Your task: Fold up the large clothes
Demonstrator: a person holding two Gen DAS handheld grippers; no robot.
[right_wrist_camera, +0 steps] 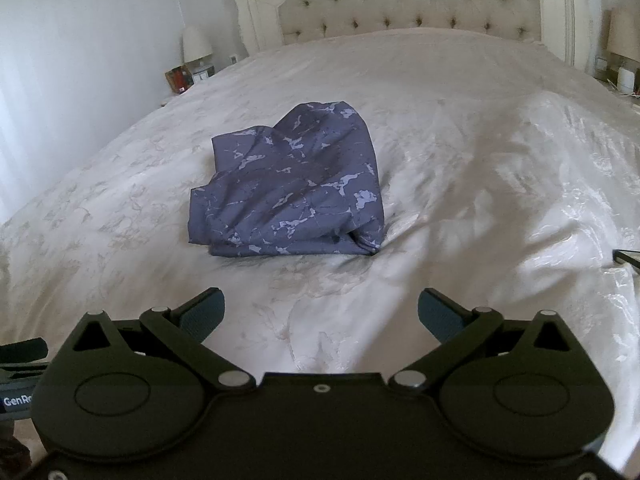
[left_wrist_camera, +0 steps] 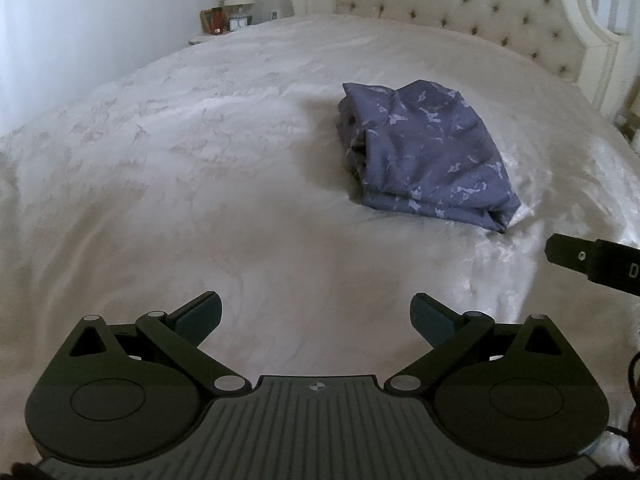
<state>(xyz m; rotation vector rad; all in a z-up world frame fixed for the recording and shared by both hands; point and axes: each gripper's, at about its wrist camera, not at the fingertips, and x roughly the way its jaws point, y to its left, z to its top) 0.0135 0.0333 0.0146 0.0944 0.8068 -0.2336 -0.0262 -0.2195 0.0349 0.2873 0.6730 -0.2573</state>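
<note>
A dark blue cloth with a pale marble pattern [left_wrist_camera: 428, 156] lies folded into a thick bundle on the white bedspread [left_wrist_camera: 200, 160]; it also shows in the right wrist view [right_wrist_camera: 292, 188]. My left gripper [left_wrist_camera: 316, 316] is open and empty, well short of the bundle and to its left. My right gripper [right_wrist_camera: 320, 312] is open and empty, a little in front of the bundle. Part of the right gripper's body shows at the right edge of the left wrist view [left_wrist_camera: 592, 264].
A tufted cream headboard [right_wrist_camera: 408, 4] stands at the far end of the bed. A nightstand with a lamp [right_wrist_camera: 196, 46] and small items is at the far left. Another nightstand with a lamp [right_wrist_camera: 622, 40] is at the far right. A white wall runs along the left.
</note>
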